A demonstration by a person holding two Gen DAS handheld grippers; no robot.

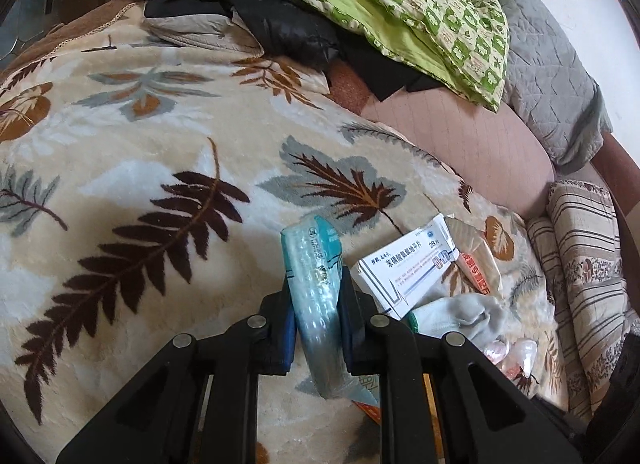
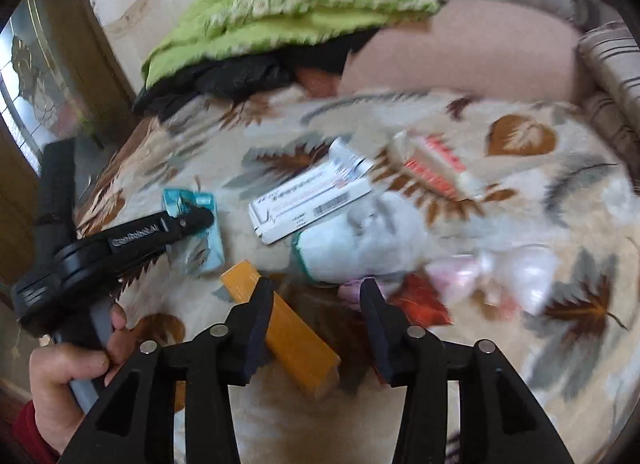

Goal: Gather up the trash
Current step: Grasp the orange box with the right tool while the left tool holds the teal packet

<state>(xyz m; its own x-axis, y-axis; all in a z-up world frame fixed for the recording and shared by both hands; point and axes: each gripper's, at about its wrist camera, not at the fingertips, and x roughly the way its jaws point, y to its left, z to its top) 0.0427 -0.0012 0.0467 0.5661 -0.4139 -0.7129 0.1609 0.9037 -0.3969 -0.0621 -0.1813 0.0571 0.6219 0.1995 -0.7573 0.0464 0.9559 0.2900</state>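
My left gripper (image 1: 318, 288) is shut on a teal plastic packet (image 1: 312, 256), held upright just above the leaf-patterned blanket (image 1: 140, 168). In the right wrist view the left gripper (image 2: 196, 220) shows from the side with the teal packet (image 2: 204, 240) in it. My right gripper (image 2: 316, 292) stands open low over the blanket. An orange box (image 2: 296, 336) lies under its left finger, not gripped. Beyond lie a white medicine box (image 2: 312, 196), a grey-white sock (image 2: 360, 240), a red-and-white packet (image 2: 436, 168), clear wrappers (image 2: 512, 272) and a red scrap (image 2: 420, 300).
A green quilt (image 1: 400, 4) and black jacket (image 1: 280, 24) are piled at the back of the bed. A grey quilted cover (image 1: 552, 64) and striped pillows (image 1: 584, 264) lie on the right. A hand (image 2: 68, 368) grips the left gripper's handle. A glazed door (image 2: 28, 84) stands at left.
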